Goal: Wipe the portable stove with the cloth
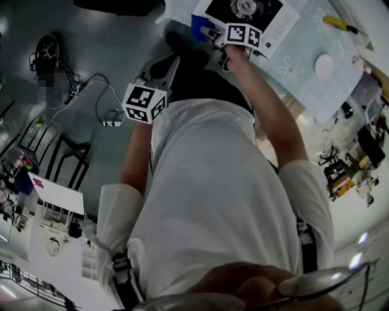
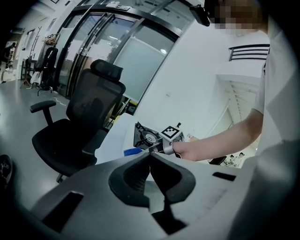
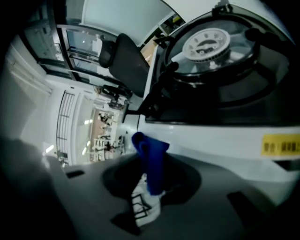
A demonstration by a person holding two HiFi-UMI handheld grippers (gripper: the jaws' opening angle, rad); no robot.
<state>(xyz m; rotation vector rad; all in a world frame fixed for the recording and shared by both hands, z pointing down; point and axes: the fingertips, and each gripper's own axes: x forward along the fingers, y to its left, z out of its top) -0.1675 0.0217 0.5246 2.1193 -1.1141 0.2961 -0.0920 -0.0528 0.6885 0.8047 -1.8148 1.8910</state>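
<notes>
The portable stove (image 1: 246, 13) sits on the table at the top of the head view, white-bodied with a black top and a round burner (image 3: 206, 44). My right gripper (image 1: 217, 37) is at the stove's near left corner, shut on a blue cloth (image 3: 151, 159) that sticks up between the jaws just beside the white side of the stove (image 3: 220, 136). From the head, the cloth (image 1: 199, 27) shows left of that gripper. My left gripper (image 1: 173, 58) hangs back from the table by the person's side. Its jaws meet with nothing between them (image 2: 151, 154). It looks toward the stove (image 2: 145, 137) from afar.
A pale floral mat (image 1: 304, 61) covers the table right of the stove, with a white round object (image 1: 324, 64) and a yellow pen (image 1: 340, 24). A black office chair (image 2: 79, 131) stands left of the table. Cables (image 1: 91, 91) and black frames (image 1: 61, 158) lie on the floor.
</notes>
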